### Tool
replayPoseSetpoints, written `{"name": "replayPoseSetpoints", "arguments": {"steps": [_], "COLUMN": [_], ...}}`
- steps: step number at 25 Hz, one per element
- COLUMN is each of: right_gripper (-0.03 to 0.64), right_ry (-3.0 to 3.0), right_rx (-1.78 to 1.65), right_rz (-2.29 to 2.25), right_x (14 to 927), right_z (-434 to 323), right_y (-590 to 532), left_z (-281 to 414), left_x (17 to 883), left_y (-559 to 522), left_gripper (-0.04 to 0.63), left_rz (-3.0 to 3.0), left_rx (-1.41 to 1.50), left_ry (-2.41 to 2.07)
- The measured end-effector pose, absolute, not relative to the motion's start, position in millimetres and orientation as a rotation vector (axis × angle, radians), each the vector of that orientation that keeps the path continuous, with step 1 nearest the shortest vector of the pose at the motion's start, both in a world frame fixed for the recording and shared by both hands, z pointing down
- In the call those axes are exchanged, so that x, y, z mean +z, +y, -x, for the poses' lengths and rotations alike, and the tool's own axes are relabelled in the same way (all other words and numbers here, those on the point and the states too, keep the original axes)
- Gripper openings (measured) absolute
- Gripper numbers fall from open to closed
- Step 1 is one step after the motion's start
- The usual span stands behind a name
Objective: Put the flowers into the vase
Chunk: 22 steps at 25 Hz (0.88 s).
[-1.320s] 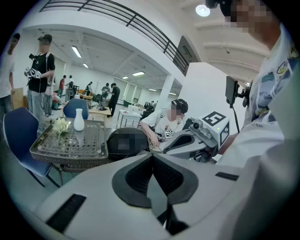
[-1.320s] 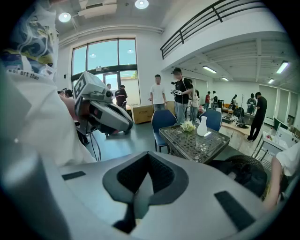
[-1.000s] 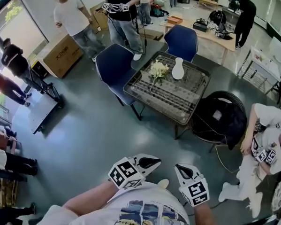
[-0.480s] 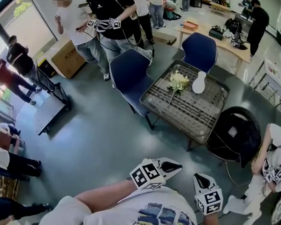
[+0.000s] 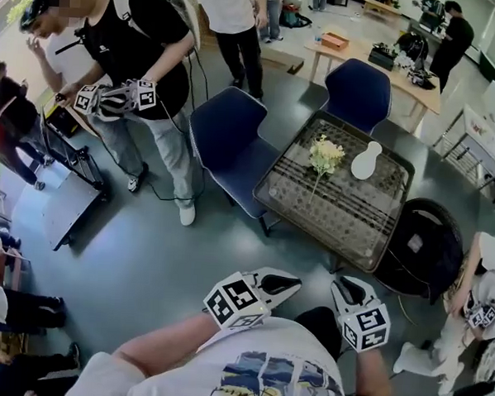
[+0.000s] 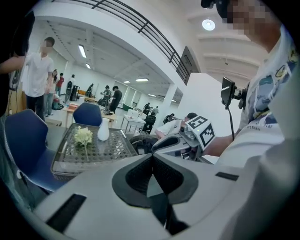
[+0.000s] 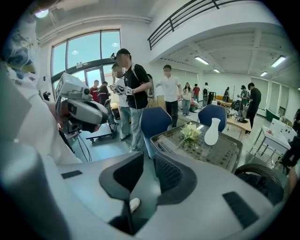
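Busy hall; surface (image 5: 363, 230) well ahead w/ flowers (image 5: 325, 156) lying just beside upright vase (image 5: 366, 163). Left gripper (image 5: 291, 280) fingers shut, empty. Right gripper (image 5: 343, 282) fingers have just been opening: slim gap, nothing btwn. Get close, open wide, grab stem low.

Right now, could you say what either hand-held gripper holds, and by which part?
Nothing. The left hand-held gripper is shut, empty; the right hand-held gripper has just been opening, nothing between its jaws.

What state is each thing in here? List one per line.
vase: upright on the table, nothing in its neck.
flowers: lying on the table beside the vase.
left gripper: shut, empty.
right gripper: jaws just been opening, slightly apart, nothing between them.
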State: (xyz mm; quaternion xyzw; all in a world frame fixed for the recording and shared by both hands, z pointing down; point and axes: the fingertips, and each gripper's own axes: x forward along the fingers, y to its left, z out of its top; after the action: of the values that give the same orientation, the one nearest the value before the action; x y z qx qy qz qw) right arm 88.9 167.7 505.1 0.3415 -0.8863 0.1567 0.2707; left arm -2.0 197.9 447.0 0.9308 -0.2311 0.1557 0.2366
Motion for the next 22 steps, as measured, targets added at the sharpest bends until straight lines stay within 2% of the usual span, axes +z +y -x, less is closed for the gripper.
{"name": "replayPoseSetpoints", "arguments": {"steps": [8, 22], "right_gripper": [0.106, 0.186], "right_ry": [-2.416, -2.382], "right_rx": [0.482, 0.779], "right_rz": [-0.855, -0.947], "right_x": [520, 632], "right_z": [-39, -38], "right_y": [39, -287], "left_z": [62, 70], "left_x": [458, 476], "left_y": [122, -57], "left_gripper": [0.009, 0.009], "left_rz": [-2.460, -2.300], "left_rx": [0.376, 0.362], "left_ry": [-0.811, -1.130]}}
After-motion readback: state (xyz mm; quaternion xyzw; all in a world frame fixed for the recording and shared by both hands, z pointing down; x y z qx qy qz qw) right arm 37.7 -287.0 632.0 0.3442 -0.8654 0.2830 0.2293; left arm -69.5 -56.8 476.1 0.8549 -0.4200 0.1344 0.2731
